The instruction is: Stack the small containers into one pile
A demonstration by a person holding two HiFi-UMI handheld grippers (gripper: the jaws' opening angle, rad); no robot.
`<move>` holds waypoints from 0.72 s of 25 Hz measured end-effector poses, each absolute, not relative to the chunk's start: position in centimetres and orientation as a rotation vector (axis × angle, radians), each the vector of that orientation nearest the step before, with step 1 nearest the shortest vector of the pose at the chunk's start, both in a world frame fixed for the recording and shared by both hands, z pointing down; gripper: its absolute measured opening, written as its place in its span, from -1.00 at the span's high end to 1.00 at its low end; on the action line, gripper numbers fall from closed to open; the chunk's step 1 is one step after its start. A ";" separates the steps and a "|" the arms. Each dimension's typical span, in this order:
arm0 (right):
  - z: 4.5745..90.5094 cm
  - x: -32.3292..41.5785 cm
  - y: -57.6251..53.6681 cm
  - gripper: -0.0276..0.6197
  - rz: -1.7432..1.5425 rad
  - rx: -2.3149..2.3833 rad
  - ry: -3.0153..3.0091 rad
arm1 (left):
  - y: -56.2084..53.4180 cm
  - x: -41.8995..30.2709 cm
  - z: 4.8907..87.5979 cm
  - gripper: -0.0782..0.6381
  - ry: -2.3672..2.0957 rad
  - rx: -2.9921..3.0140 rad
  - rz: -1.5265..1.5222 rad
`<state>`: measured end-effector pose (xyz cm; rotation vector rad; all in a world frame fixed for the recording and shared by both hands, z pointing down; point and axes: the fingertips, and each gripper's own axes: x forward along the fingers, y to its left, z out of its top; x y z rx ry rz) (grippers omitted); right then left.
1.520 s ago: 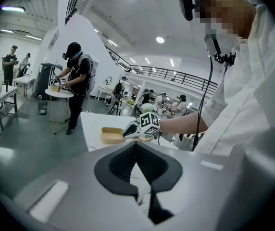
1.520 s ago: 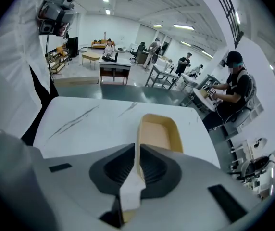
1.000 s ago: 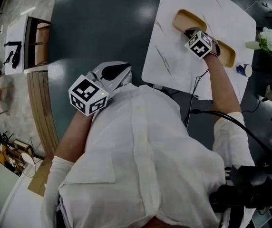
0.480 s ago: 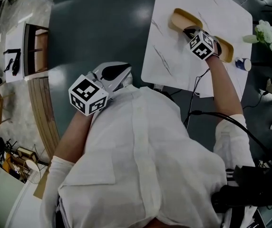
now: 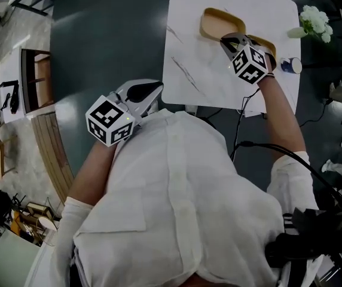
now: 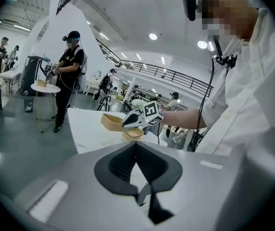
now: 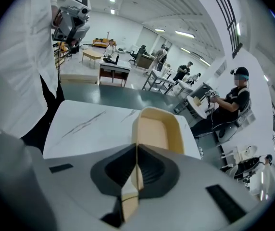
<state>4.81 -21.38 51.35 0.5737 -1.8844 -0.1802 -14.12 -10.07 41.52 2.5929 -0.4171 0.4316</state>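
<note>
Two tan oblong containers lie on the white marble table (image 5: 195, 70). The far container (image 5: 222, 23) lies in full view; the near container (image 5: 265, 42) is mostly hidden behind my right gripper (image 5: 228, 39). In the right gripper view my right gripper (image 7: 137, 153) has its jaws closing on a thin tan container wall, pinched between the pads; that container (image 7: 159, 129) stretches ahead. The left gripper view shows both containers (image 6: 111, 121) under the right gripper. My left gripper (image 5: 154, 89) is held at my chest, off the table, shut and empty.
White flowers (image 5: 311, 20) and a small blue-and-white pot (image 5: 290, 66) stand at the table's right edge. Cables (image 5: 249, 100) hang off its near edge. A wooden chair (image 5: 36, 70) stands at the far left. Another person (image 6: 70, 66) works at a round table beyond.
The head view has swung, so the table sits further left in the picture. My right gripper has stayed at the containers, its tips now nearer the far one. The left gripper has not moved.
</note>
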 end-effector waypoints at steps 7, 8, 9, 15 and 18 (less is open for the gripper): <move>49.1 10.1 -18.6 0.88 -0.196 0.598 -1.855 | -9.4 -9.6 41.1 0.76 -0.344 2.618 0.414; 49.0 10.9 -18.3 0.88 -0.195 0.600 -1.849 | -9.3 -8.9 41.0 0.76 -0.336 2.621 0.412; 48.9 11.8 -18.0 0.88 -0.195 0.599 -1.842 | -9.3 -8.3 41.0 0.76 -0.331 2.624 0.411; 48.6 16.1 -16.4 0.88 -0.200 0.596 -1.811 | -8.8 -5.4 40.9 0.76 -0.319 2.632 0.405; 48.6 17.7 -15.7 0.88 -0.202 0.591 -1.803 | -8.5 -4.3 41.0 0.76 -0.323 2.631 0.405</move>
